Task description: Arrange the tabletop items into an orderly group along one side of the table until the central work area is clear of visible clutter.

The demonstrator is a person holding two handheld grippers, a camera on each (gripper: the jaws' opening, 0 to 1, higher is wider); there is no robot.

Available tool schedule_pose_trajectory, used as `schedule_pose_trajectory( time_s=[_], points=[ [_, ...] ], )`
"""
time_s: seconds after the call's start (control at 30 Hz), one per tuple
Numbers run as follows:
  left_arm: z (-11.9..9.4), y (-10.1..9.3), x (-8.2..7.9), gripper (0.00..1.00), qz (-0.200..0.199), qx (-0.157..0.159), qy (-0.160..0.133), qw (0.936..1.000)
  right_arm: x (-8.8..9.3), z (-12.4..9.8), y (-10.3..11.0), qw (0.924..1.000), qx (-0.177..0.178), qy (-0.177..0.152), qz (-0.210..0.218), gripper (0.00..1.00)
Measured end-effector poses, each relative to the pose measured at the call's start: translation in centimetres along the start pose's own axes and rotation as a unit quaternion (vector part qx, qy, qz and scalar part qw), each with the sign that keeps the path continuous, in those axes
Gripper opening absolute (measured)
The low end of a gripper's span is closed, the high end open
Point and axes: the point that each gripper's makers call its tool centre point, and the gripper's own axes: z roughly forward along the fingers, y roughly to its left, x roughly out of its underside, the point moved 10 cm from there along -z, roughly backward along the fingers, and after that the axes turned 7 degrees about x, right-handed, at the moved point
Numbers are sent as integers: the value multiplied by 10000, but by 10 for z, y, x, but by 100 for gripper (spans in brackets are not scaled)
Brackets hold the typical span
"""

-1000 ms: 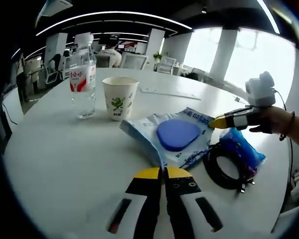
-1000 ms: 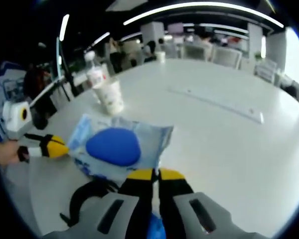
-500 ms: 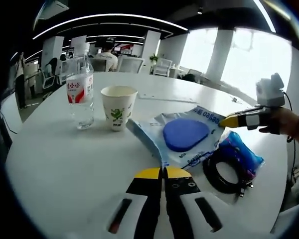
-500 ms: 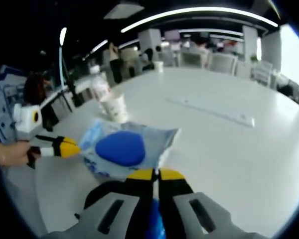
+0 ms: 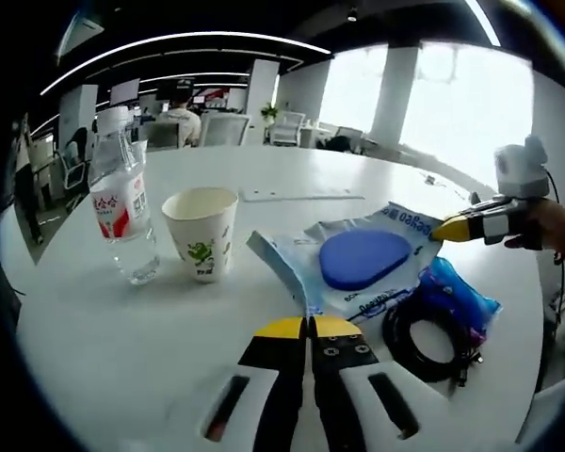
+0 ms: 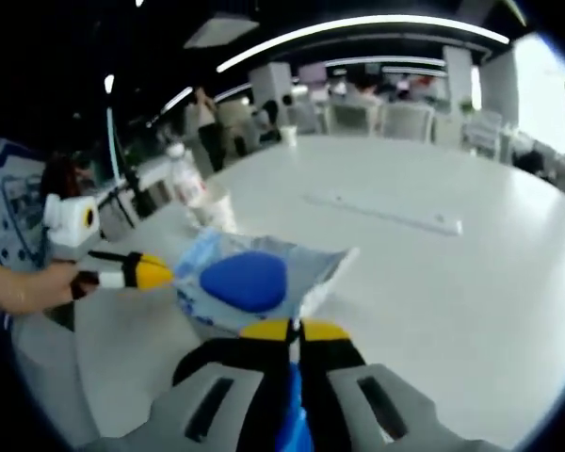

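On the white round table (image 5: pixel 122 358) stand a clear water bottle (image 5: pixel 118 212) with a red label and a paper cup (image 5: pixel 200 231) beside it. To their right lies a blue-and-white pack (image 5: pixel 353 264) with a blue oval on it. A coiled black cable (image 5: pixel 428 330) and a blue packet (image 5: pixel 457 297) lie next to the pack. My left gripper (image 5: pixel 309 328) hovers shut over bare table in front of the pack. My right gripper (image 5: pixel 447 229) is shut and empty at the pack's far corner. In the right gripper view its tips (image 6: pixel 295 330) hang above the cable (image 6: pixel 207 358) and pack (image 6: pixel 250 282).
A flat white strip (image 5: pixel 301 196) lies further out on the table. A hand (image 5: pixel 546 226) holds the right gripper, and a hand (image 6: pixel 28 287) holds the left gripper (image 6: pixel 155 273). Office chairs and desks stand beyond the table's edge.
Both views have shifted with the hands; the left camera has swung so bottle and cup sit lower left. The items stay in place and both grippers remain shut.
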Motion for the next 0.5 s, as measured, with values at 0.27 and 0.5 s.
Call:
schedule_pose_trajectory(
  time_s=[0.27,0.5],
  points=[
    [14,2,-10,0,149,2,0,9999,-1,3,-5,9999,123,-33,15,0],
    [28,10,-18,0,126,35,-112,9999,-3,9,-16,9987,215,-239,386,0]
  ],
)
